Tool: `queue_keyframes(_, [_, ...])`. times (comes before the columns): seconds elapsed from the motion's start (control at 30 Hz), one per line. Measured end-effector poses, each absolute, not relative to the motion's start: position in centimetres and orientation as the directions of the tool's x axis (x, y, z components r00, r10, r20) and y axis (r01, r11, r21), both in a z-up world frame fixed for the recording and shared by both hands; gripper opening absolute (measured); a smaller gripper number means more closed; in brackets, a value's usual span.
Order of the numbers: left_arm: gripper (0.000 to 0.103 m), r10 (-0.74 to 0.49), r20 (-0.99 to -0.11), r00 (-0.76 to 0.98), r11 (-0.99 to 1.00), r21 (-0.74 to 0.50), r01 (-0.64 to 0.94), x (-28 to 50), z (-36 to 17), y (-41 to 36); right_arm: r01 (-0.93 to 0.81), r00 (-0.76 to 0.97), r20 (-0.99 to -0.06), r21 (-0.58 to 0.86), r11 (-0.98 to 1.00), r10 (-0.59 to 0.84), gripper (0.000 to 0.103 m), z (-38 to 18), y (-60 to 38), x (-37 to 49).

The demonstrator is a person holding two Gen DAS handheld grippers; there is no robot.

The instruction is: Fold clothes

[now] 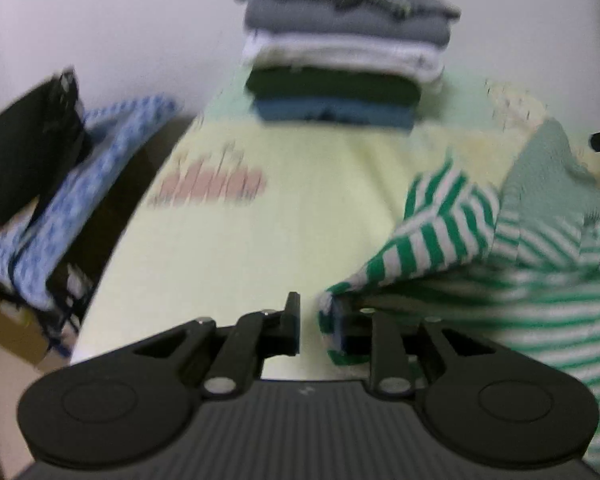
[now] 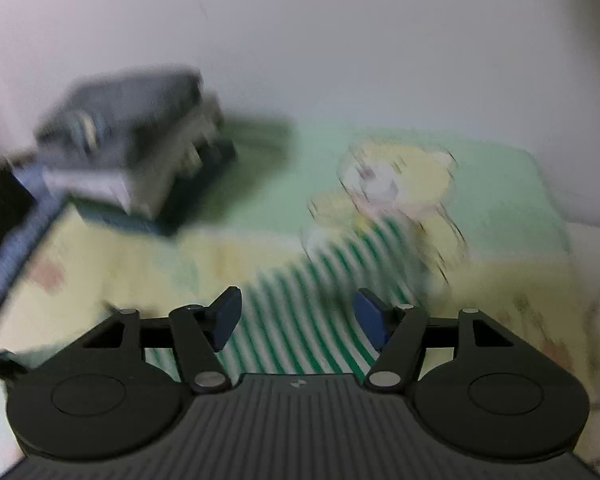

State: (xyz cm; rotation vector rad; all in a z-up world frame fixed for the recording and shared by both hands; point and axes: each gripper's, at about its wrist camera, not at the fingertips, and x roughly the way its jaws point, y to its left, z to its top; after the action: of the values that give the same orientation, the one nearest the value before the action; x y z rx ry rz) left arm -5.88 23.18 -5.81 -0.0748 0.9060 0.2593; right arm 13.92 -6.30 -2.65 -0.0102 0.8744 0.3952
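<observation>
Left tool (image 1: 318, 324) snags green-and-white striped shirt (image 1: 440, 232), bunched, edge lifted.

Soft striped knit shirt (image 1: 440, 232) (matt), smooth printed cotton sheet (image 1: 236, 248), matt black plastic hand-held gripper (image 1: 316, 320).

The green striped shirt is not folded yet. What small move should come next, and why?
Probably close the left gripper on the edge of the green striped shirt that drapes over its right finger. Its jaws stand slightly apart with no clear pinch, and the shirt lies rumpled on the bedsheet. The right gripper hangs open above the stripes, holding nothing, so nothing seems to grip the shirt yet.
</observation>
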Motion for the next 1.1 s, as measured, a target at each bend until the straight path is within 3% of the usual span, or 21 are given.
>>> queue_keyframes(0.2, [0.043, 0.231, -0.741, 0.63, 0.971, 0.213, -0.105, -8.5, -4.9, 20.4, -0.08, 0.414, -0.797, 0.449, 0.89, 0.44, 0.075, -5.8, -9.7, 14.5])
queue_keyframes(0.27, [0.065, 0.243, -0.676, 0.696, 0.957, 0.286, -0.056, -8.9, -3.3, 19.2, -0.018, 0.403, -0.816, 0.447, 0.895, 0.415, 0.075, -6.8, -8.9, 15.0])
queue_keyframes(0.37, [0.084, 0.196, -0.618, 0.761, 0.937, 0.347, 0.04, -8.1, -1.9, 17.5, 0.057, 0.416, -0.821, 0.453, 0.89, 0.391, 0.075, -8.0, -7.9, 15.7])
queue_keyframes(0.47, [0.086, 0.124, -0.618, 0.777, 0.917, 0.37, 0.147, -6.0, -2.7, 15.8, 0.08, 0.453, -0.81, 0.453, 0.888, 0.373, 0.076, -8.1, -6.7, 16.1])
queue_keyframes(0.53, [0.078, 0.087, -0.651, 0.754, 0.911, 0.359, 0.205, -4.1, -4.3, 14.9, 0.039, 0.464, -0.804, 0.438, 0.898, 0.372, 0.071, -8.0, -5.4, 16.6])
queue_keyframes(0.57, [0.062, 0.089, -0.674, 0.733, 0.908, 0.358, 0.219, -3.1, -5.2, 14.6, 0.014, 0.463, -0.803, 0.43, 0.903, 0.375, 0.065, -7.9, -4.8, 16.7])
queue_keyframes(0.6, [0.05, 0.092, -0.697, 0.711, 0.905, 0.357, 0.233, -2.0, -6.1, 14.3, -0.006, 0.469, -0.798, 0.426, 0.904, 0.379, 0.04, -7.7, -4.6, 16.9])
queue_keyframes(0.63, [0.022, 0.097, -0.715, 0.692, 0.904, 0.355, 0.239, -1.1, -6.9, 14.1, -0.021, 0.481, -0.789, 0.425, 0.905, 0.382, 0.017, -7.3, -4.6, 17.0])
queue_keyframes(0.67, [0.014, 0.107, -0.724, 0.681, 0.909, 0.349, 0.227, -0.3, -7.4, 14.5, -0.036, 0.492, -0.781, 0.424, 0.905, 0.385, 0.014, -6.9, -4.6, 17.1])
queue_keyframes(0.87, [0.012, 0.24, -0.647, 0.724, 0.951, 0.306, -0.042, 1.3, -5.2, 19.5, -0.038, 0.687, -0.636, 0.45, 0.892, 0.35, 0.006, -1.9, -8.3, 17.5])
queue_keyframes(1.0, [0.012, 0.314, -0.647, 0.695, 0.948, 0.178, -0.263, 1.3, -4.0, 25.4, -0.004, 0.814, -0.521, 0.435, 0.9, 0.255, 0.001, 1.3, -10.8, 18.4])
queue_keyframes(1.03, [0.002, 0.335, -0.649, 0.683, 0.939, 0.167, -0.302, 1.1, -4.0, 26.6, 0.008, 0.837, -0.495, 0.434, 0.901, 0.231, 0.001, 2.0, -11.3, 18.8])
queue_keyframes(1.1, [0.0, 0.371, -0.656, 0.657, 0.917, 0.146, -0.373, 0.7, -4.0, 28.7, 0.031, 0.852, -0.487, 0.414, 0.91, 0.193, 0.002, 2.9, -11.7, 20.0])
